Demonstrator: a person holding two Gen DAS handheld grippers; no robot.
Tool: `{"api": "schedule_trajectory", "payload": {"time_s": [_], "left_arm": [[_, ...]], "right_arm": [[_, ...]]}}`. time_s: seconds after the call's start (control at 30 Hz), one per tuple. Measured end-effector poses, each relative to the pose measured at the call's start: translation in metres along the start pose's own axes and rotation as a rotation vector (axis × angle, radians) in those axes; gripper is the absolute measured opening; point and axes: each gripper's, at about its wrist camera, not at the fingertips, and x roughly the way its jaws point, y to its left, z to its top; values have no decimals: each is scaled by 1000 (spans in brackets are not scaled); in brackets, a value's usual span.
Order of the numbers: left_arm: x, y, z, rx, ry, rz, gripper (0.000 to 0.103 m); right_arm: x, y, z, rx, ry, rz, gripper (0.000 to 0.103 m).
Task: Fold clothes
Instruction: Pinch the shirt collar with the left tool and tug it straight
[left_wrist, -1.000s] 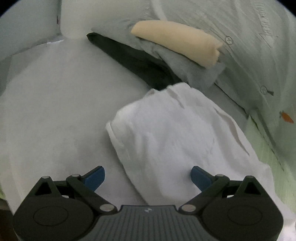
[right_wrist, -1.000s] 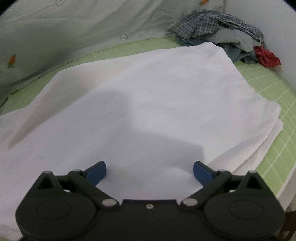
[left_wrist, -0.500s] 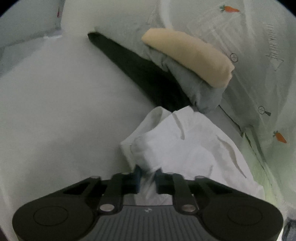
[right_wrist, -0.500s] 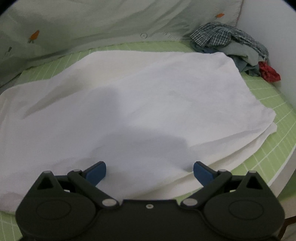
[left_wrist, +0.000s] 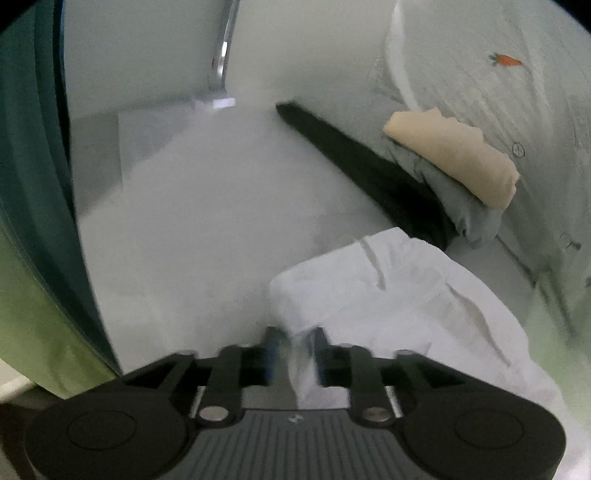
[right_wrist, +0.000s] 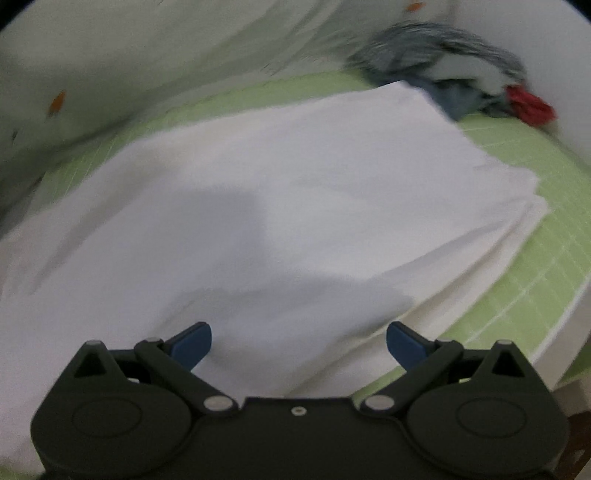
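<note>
— Green gridded mat (right_wrist: 517, 258) covers the desk, and the white garment (right_wrist: 295, 206) lies spread flat across it, right in front of the right tool (right_wrist: 298, 338). That tool's jaws stand wide apart, holding nothing.

— And the other side?

— The left tool (left_wrist: 293, 354) is clamped on a bunched corner of the same white garment (left_wrist: 406, 310), which rumples away ahead and to its right.

— What worries you?

— The pinch looks thin, only a small wad of cloth between the pads. I judge a quick pull could slip it free, or drag the lower layers and skew the stacked edges on the right tool's far right.

— Anything in the way?

— Ahead-right of the left tool sits a pile: a beige folded piece (left_wrist: 454, 158) on a grey one (left_wrist: 465, 210), with a dark cloth (left_wrist: 369, 170) beside it. A wide sweep could catch them. Beyond the right tool, a heap of checked and red clothes (right_wrist: 461, 88) touches the garment's far corner. A carrot-print fabric (left_wrist: 517, 74) backs everything.
</note>
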Motion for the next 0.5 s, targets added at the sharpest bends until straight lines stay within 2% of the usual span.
{"api": "schedule_trajectory", "payload": {"time_s": [0.07, 0.1, 0.2, 0.33, 0.4, 0.5], "left_arm": [[-17, -10, -3, 54, -53, -9, 71], [-24, -17, -5, 79, -72, -18, 75], [-41, -51, -17, 184, -84, -54, 82], [-60, -106, -52, 364, -65, -127, 89], [-67, -133, -75, 433, -37, -160, 89], [-73, -166, -110, 480, 43, -217, 89]], "right_arm": [[-4, -21, 7, 51, -35, -21, 102], [-5, -32, 10, 73, -50, -36, 102], [-2, -67, 22, 115, -72, -89, 102], [6, -118, 36, 192, -91, -113, 102], [12, -144, 41, 243, -104, -121, 98], [25, -184, 51, 280, -110, -145, 79]]}}
